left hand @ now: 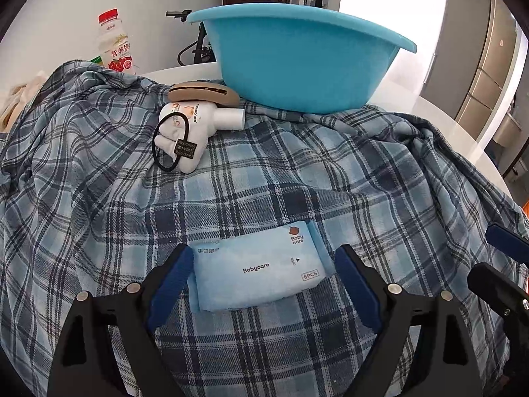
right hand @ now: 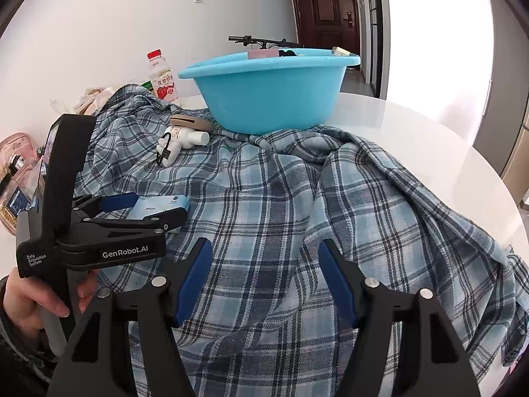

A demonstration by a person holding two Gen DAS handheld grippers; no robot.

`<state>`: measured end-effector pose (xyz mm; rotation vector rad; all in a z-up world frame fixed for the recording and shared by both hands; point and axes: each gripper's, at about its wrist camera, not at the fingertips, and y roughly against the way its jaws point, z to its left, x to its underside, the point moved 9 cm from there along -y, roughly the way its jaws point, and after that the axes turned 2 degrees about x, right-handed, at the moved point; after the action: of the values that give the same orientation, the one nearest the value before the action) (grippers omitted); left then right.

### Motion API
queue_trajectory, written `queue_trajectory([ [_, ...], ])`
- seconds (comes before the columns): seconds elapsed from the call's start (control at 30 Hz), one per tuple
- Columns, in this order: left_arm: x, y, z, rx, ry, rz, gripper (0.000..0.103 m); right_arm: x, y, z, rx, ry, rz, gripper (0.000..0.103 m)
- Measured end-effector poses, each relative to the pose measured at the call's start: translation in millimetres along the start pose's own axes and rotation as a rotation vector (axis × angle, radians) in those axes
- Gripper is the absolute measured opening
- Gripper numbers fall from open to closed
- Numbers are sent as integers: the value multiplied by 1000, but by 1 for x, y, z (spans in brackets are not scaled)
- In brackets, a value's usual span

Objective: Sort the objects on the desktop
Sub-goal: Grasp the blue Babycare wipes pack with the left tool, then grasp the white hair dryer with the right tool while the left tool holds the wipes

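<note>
White round table (right hand: 413, 139) under plaid cloth (left hand: 264, 182), white walls, left tool (left hand: 264, 266) apart around wipes pack (left hand: 261, 268), right tool (right hand: 264, 264) apart, empty.

free: plaid cloth (right hand: 264, 198) middle | blocked: basin (right hand: 271, 96) behind, white bottle (left hand: 188, 132) far-left

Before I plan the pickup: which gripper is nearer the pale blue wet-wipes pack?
Left. The left gripper straddles the wipes pack, jaws open; the right gripper hovers over bare plaid cloth beside it.

We cannot make out what lies inside the blue basin (right hand: 264, 99); its rim hides all but a few tops.
</note>
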<state>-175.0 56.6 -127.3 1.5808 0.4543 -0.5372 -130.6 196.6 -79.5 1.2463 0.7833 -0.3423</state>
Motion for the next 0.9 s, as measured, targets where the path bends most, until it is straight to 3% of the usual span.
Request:
queue_trajectory([
  [0.13, -2, 1, 6, -26, 6, -18, 90, 0, -2, 3, -4, 15, 5, 65],
  [0.23, 0, -4, 8, -38, -3, -7, 100, 0, -3, 4, -4, 24, 6, 65],
  [0.37, 7, -17, 9, -30, 16, 50, 101, 0, -6, 7, -15, 26, 13, 65],
  [0.57, 6, -18, 11, -4, 38, 32, 101, 0, -7, 6, -10, 32, 20, 65],
  [0.7, 2, -13, 12, -4, 26, 2, 79, 1, -9, 3, -6, 21, 29, 65],
  [0.9, 6, 4, 14, 37, -29, 4, 77, 2, -3, 7, -5, 59, 43, 65],
])
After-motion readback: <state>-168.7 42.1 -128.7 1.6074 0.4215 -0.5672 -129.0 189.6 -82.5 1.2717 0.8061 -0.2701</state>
